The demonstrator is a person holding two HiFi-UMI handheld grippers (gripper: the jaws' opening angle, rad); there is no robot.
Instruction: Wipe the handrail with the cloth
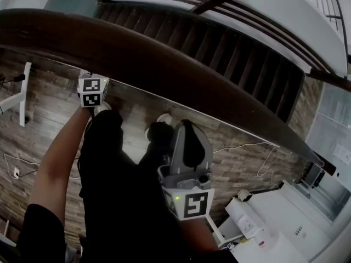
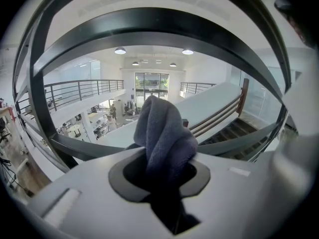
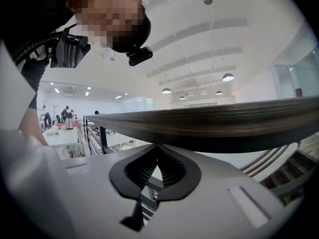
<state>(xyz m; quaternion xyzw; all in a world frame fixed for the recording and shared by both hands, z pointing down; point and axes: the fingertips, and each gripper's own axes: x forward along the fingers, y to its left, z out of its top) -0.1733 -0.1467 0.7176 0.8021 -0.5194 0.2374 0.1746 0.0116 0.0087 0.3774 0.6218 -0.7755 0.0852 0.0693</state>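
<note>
The dark wooden handrail point(image 1: 164, 64) crosses the head view from upper left to lower right. My left gripper's marker cube point(image 1: 92, 91) sits just under the rail, which hides its jaws. In the left gripper view, my left gripper point(image 2: 164, 169) is shut on a grey-blue cloth point(image 2: 164, 133) that bunches upward out of the jaws. My right gripper point(image 1: 184, 126) is below the rail near the middle, pointing up at it. Its jaws point(image 3: 157, 151) are shut with nothing between them, just beneath the underside of the handrail point(image 3: 224, 126).
Beyond the rail, a staircase with dark treads point(image 1: 219, 48) descends to a wood floor point(image 1: 49, 125) far below. A white table point(image 1: 19, 97) stands at the left and white equipment point(image 1: 274, 218) at the lower right. Dark railing bars point(image 2: 149, 31) arch over the cloth.
</note>
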